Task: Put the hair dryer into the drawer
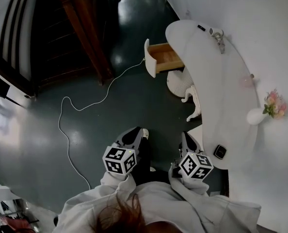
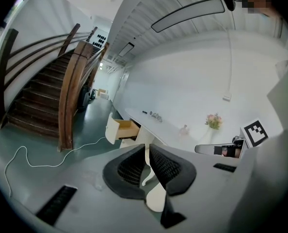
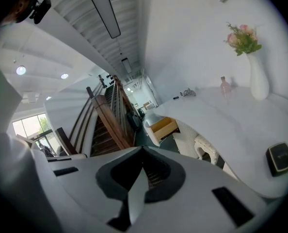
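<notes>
The hair dryer (image 1: 216, 35) lies at the far end of the curved white table (image 1: 216, 91), small and pale in the left gripper view (image 2: 156, 116) and the right gripper view (image 3: 187, 92). Beside that end the wooden drawer (image 1: 164, 57) stands pulled out, its inside bare; both gripper views also take in the drawer (image 2: 122, 129) (image 3: 163, 126). My left gripper (image 1: 134, 135) and right gripper (image 1: 188, 142) hover over the dark floor, well short of the drawer. Both are shut with nothing between the jaws, as the left gripper (image 2: 147, 147) and right gripper (image 3: 143, 150) show in their own views.
A white cable (image 1: 81, 106) snakes across the floor toward the drawer. A wooden staircase (image 1: 81, 28) rises at the left. On the table stand a vase of flowers (image 1: 267, 108), a pink bottle (image 1: 246, 80) and a small dark square device (image 1: 220, 151). A white carved stool (image 1: 183, 84) sits under the table.
</notes>
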A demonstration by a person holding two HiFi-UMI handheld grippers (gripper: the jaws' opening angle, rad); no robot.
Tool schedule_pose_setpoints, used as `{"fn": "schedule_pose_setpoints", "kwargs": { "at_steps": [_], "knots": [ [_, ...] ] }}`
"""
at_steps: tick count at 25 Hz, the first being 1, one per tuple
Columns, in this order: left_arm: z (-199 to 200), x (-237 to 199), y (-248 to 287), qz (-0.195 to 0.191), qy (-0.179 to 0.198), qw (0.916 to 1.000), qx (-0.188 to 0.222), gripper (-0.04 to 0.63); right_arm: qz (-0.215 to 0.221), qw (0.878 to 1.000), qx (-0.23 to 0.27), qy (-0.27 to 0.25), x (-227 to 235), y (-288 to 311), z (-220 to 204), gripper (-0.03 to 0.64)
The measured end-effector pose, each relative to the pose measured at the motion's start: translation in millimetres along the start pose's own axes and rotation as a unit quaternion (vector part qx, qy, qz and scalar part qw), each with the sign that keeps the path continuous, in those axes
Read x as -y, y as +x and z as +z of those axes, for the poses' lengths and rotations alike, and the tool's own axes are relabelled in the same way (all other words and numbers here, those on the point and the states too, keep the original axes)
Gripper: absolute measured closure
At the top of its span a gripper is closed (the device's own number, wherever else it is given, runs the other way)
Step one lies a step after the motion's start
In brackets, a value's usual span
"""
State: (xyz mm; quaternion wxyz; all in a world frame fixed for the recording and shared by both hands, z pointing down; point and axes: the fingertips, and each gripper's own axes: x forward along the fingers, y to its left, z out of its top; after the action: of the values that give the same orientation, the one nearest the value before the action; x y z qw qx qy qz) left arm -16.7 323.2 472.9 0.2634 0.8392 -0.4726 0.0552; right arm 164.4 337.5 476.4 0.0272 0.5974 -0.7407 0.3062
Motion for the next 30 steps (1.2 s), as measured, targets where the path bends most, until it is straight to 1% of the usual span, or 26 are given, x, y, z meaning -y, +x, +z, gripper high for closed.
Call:
{"fn": "schedule_pose_setpoints", "kwargs": {
  "at_steps": [7, 12, 19, 25, 30],
  "knots": [
    [46.7, -28.5, 42.8, -0.007, 0.012, 0.9999, 0.002, 0.558, -0.001, 1.000, 0.004, -0.001, -7.8, 55.8, 39.7, 0.566],
    [75.3, -61.4, 69.8, -0.003, 0.007, 1.0000, 0.004, 0.559, 0.004, 1.000, 0.003, -0.006, -19.1, 100.4, 62.3, 0.566],
    [114.6, -97.1, 110.6, -0.008, 0.011, 0.9999, 0.011, 0.558, -0.004, 1.000, 0.006, -0.007, -22.3, 156.2, 91.8, 0.567],
    [134.5, -121.7, 139.3, -0.016, 0.015, 0.9997, 0.010, 0.558, -0.009, 1.000, 0.011, -0.004, -25.5, 192.4, 105.3, 0.567],
    [143.1, -137.6, 156.2, -0.023, 0.024, 0.9994, 0.003, 0.558, -0.021, 1.000, 0.017, 0.012, -21.7, 213.6, 108.1, 0.568]
  ]
}}
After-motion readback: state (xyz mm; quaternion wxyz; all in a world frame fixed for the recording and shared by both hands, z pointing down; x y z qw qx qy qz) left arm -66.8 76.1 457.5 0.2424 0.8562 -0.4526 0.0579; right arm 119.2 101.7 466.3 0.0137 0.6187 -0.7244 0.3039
